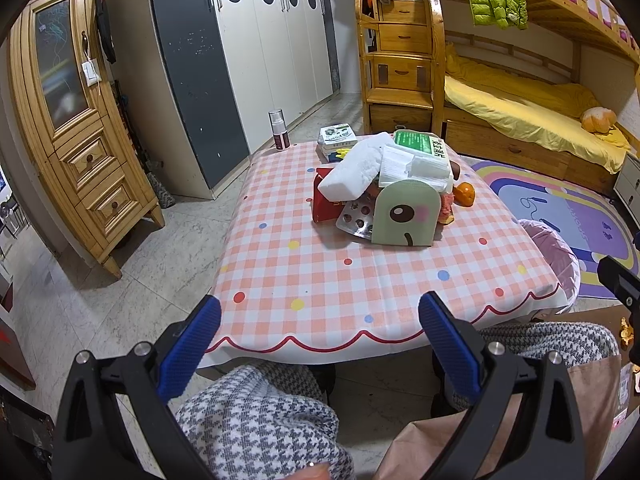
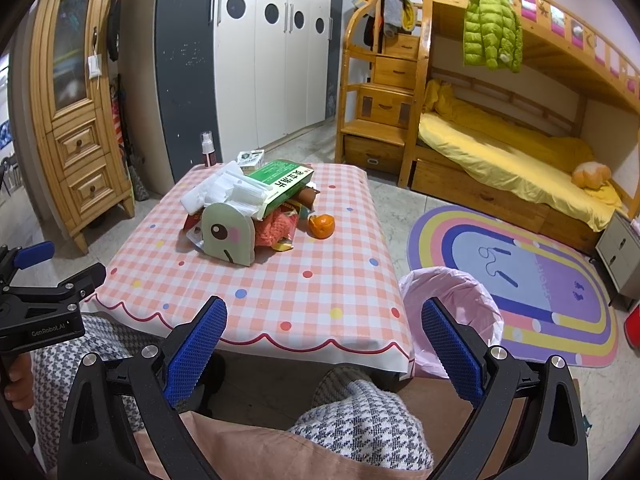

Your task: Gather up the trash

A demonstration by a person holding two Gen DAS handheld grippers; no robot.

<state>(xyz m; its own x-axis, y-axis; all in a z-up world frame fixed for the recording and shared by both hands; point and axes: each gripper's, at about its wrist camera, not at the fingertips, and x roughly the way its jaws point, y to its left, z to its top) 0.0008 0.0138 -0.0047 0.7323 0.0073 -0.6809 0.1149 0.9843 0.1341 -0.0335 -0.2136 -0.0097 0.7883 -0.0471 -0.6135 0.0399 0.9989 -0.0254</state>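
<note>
Wooden cabinet: far left, against the wall, with a glass door above drawers.
Wardrobe: grey and white doors with round holes, behind the table.
Left gripper: low in its own view, blue-padded fingers spread wide with nothing between them, held over the person's houndstooth-patterned knees just short of the table's near edge.
Table: small, covered in a pink checked cloth with coloured dots and a red scalloped hem.
Spray bottle: upright at the table's far left corner.
Trash pile: heaped on the far half of the table. A white foam block and a green box lie on top, with clear plastic packaging between them; a red carton and an empty foil pill sheet stick out below.
Green dustpan: stands on edge at the front of the pile, cartoon face toward the cameras.
Orange peel: on the cloth just right of the pile.
Right gripper: fingers wide apart and empty, also near the table's front edge.
Bin: lined with a pink bag, on the floor touching the table's right front corner.
Rainbow rug: right of the bin.
Bunk bed: far right, yellow bedding, green jacket hanging from the top rail.
</note>
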